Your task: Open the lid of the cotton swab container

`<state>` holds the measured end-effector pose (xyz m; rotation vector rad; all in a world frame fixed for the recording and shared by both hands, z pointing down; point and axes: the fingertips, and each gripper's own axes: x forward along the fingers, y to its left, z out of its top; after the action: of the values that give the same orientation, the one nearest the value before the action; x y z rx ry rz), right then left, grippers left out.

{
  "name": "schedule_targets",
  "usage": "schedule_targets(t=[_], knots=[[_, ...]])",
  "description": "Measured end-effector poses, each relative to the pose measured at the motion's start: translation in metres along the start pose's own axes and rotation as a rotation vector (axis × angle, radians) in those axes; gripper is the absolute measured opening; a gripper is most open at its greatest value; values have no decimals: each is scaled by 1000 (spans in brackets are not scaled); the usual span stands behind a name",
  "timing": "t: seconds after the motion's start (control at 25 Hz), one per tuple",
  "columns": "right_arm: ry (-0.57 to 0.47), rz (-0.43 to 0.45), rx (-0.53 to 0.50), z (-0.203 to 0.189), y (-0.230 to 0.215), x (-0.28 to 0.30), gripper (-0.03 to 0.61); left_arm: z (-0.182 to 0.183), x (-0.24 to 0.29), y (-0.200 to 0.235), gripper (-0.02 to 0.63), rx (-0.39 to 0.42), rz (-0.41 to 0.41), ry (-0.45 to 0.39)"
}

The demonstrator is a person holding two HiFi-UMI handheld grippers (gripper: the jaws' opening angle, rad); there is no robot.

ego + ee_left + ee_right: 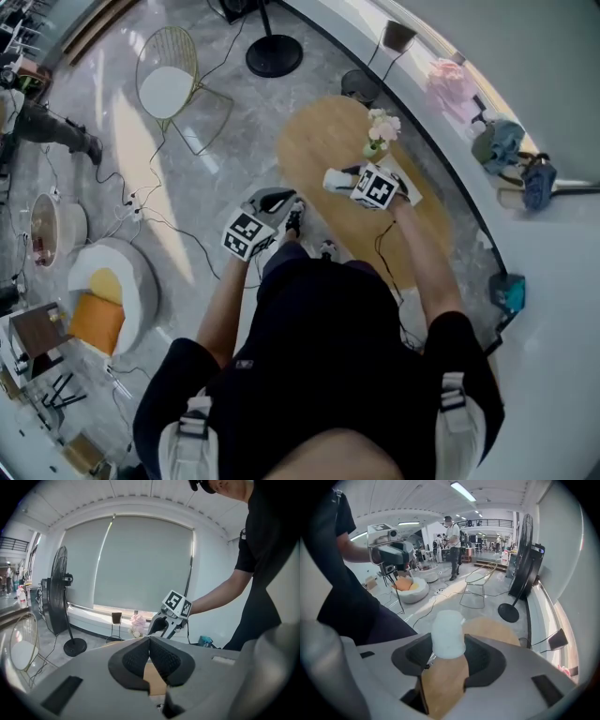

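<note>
Currently, the right hand-held gripper [356,181] pinches the cotton swab container [448,632], a white frosted cylinder, between its two pads. The container stands upright in the grip, over the round wooden bench [319,141]. No seam between lid and body can be made out, so the lid's condition cannot be confirmed.

The left hand-held gripper [149,644] has its jaws pressed together with nothing between them. It is held off the near edge of the bench, well apart from the container, and points toward the right hand-held gripper.

A small vase of pale flowers [380,131] stands on the bench just beyond the right hand-held gripper. A wire chair [173,75] and a standing fan [58,597] are on the floor away from the bench.
</note>
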<state>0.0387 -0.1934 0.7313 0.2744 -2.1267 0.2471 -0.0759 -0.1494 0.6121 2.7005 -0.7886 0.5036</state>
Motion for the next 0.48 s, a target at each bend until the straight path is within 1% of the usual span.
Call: schedule_targets(t=[0.16, 0.32, 0.48], knots=[[23, 51, -46, -1, 19, -14, 201, -6, -8, -9, 0, 0, 28, -6], [3, 89, -72, 2, 32, -29, 201, -8, -9, -17, 2, 4, 34, -9], [-23, 95, -99, 5, 39, -40, 200, -7, -8, -29, 34, 4, 21, -16]])
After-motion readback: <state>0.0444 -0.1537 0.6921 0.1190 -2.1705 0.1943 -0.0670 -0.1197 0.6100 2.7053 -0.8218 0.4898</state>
